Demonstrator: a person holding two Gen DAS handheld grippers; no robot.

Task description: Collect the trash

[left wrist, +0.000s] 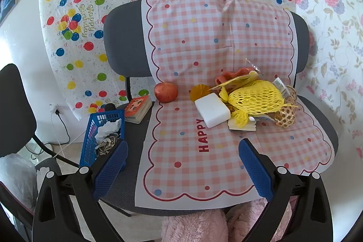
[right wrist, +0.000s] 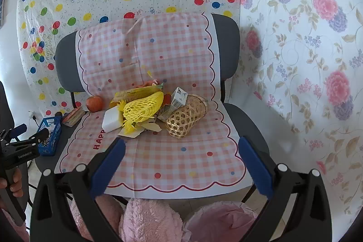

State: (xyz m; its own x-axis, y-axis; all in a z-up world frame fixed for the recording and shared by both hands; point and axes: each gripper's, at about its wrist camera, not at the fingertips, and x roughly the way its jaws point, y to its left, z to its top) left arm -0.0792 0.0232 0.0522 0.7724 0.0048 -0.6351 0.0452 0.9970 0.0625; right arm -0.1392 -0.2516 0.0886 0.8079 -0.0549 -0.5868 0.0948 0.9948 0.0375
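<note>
Both claws, left gripper and right gripper, are held released; the yellow net could be snagged, dragging the pile off.

Apple and book — on gingham-draped chair.

L tongs spread, R tongs spread, apparently empty

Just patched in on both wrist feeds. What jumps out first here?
A heap topped by yellow foam fruit netting sits mid-seat on the pink checked cloth, a woven bamboo basket at its right. A red apple stands left of it; a blue basket of scraps sits at the seat's left edge.
</note>
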